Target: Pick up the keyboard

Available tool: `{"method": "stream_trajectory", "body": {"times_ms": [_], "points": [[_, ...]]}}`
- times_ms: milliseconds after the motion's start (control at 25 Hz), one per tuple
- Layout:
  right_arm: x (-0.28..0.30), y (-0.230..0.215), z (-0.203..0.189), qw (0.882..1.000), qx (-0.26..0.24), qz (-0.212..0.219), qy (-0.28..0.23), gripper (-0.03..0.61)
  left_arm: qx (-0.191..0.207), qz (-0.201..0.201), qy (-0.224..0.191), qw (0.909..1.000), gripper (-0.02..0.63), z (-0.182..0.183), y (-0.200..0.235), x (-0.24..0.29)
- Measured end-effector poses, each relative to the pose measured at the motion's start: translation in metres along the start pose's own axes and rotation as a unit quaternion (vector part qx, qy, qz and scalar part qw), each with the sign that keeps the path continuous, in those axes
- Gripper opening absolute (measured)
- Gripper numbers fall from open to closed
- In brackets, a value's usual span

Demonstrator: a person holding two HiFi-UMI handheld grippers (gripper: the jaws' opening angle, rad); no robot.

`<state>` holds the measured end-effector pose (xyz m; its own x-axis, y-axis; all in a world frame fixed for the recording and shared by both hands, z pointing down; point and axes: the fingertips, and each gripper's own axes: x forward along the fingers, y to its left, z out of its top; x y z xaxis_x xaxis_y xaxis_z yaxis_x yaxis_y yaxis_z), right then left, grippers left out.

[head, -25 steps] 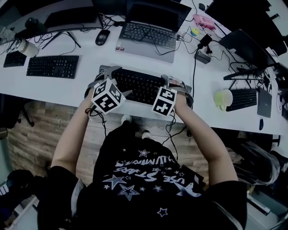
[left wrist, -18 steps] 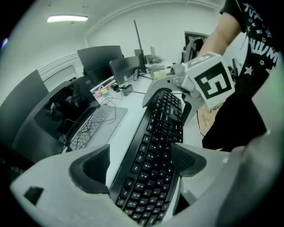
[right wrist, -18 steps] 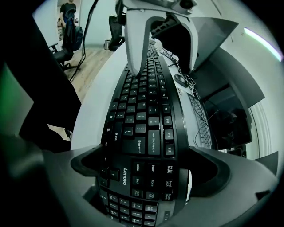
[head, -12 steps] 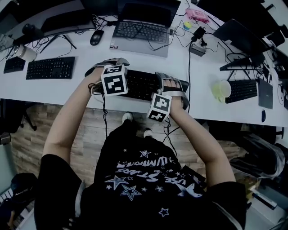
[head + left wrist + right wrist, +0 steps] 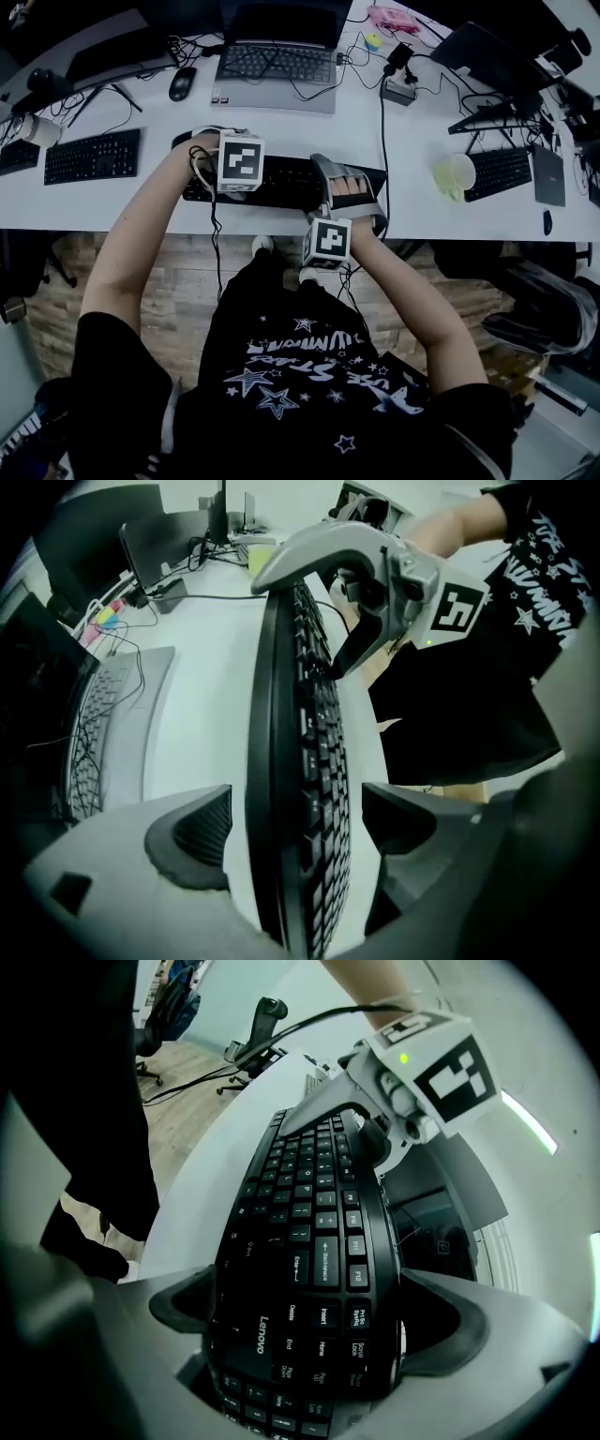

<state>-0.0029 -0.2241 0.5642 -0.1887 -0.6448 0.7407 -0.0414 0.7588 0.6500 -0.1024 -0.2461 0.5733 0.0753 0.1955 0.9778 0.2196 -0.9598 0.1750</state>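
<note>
A black Lenovo keyboard (image 5: pixel 281 178) lies across the near middle of the white desk (image 5: pixel 412 211), one gripper at each end. My left gripper (image 5: pixel 225 173) straddles its left end. In the left gripper view the keyboard (image 5: pixel 300 714) runs edge-on between the pads (image 5: pixel 192 832), with a narrow gap on each side of my left gripper (image 5: pixel 295 832). My right gripper (image 5: pixel 349 173) reaches over the right end. In the right gripper view the keyboard (image 5: pixel 309 1241) fills the span of my right gripper (image 5: pixel 314 1321), and both pads (image 5: pixel 187 1307) press its long edges.
A second black keyboard (image 5: pixel 91 155) lies at the left, with a mouse (image 5: pixel 182 82) and an open laptop (image 5: pixel 272 66) behind. A pale green mug (image 5: pixel 455 173) and a third keyboard (image 5: pixel 502 169) sit at the right. Cables cross the back of the desk.
Both grippers have moved from the keyboard's front edge onto its ends. The left one went up over the left end; the right one now spans the right end.
</note>
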Motion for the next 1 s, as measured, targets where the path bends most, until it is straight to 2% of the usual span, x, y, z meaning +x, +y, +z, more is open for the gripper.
{"method": "stream_trajectory", "body": {"times_ms": [200, 400, 520, 640, 840, 1000], "points": [[-0.003, 0.000, 0.001, 0.999, -0.013, -0.042, -0.011, 0.571, 0.009, -0.023, 0.004, 0.9997, 0.426, 0.003, -0.003, 0.017], [-0.003, 0.002, 0.002, 0.999, -0.015, -0.031, -0.028, 0.571, 0.010, -0.012, -0.014, 0.9998, 0.423, 0.007, -0.002, 0.026], [-0.004, 0.002, 0.002, 0.999, -0.020, -0.027, -0.033, 0.570, -0.005, -0.038, -0.020, 0.9991, 0.364, 0.007, -0.008, 0.026], [-0.005, 0.001, 0.002, 0.998, -0.034, -0.042, -0.029, 0.571, -0.027, -0.065, -0.019, 0.9973, 0.288, 0.007, -0.020, 0.022], [0.000, -0.007, 0.002, 0.996, -0.058, -0.071, -0.024, 0.570, -0.051, -0.050, -0.026, 0.9971, 0.233, 0.006, -0.020, 0.017], [0.003, -0.016, 0.002, 0.993, -0.066, -0.098, -0.024, 0.569, -0.049, -0.045, -0.052, 0.9964, 0.166, 0.009, -0.021, 0.007]]}}
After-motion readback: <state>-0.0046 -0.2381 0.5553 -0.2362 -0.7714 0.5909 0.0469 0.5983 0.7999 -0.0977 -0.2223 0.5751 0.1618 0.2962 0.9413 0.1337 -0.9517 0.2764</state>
